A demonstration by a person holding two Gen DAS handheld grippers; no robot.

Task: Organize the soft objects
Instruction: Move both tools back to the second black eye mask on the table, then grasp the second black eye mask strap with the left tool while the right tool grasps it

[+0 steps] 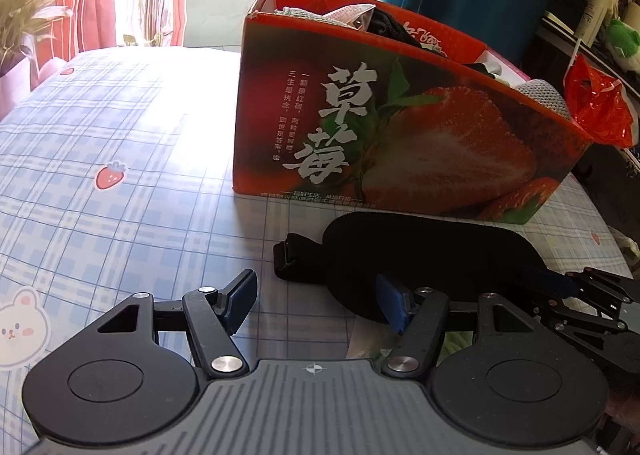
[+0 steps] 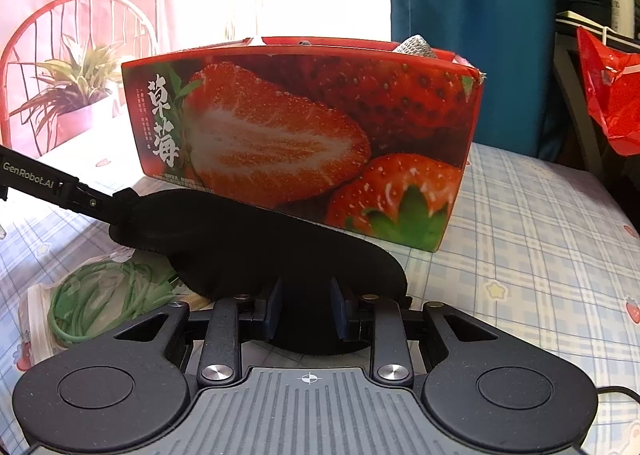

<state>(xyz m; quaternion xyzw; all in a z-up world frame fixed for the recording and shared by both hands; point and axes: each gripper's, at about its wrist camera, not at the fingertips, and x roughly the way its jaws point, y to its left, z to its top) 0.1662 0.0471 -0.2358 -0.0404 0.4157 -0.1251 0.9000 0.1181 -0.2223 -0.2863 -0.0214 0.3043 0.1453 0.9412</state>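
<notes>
A black eye mask [image 2: 256,243] lies on the table's checked cloth [image 1: 100,127] against the front of the strawberry box [image 1: 400,127]. The right gripper [image 2: 306,311] pinches its near end between narrowed jaws; the left gripper [image 1: 316,303] stands wide open, empty, at the other end. The limp mask may sag and snag the box rim if lifted by one end. A green cable coil [image 2: 104,295] lies near; curtains, a plant [image 1: 20,19] and a red chair [image 2: 76,55] stand behind.
</notes>
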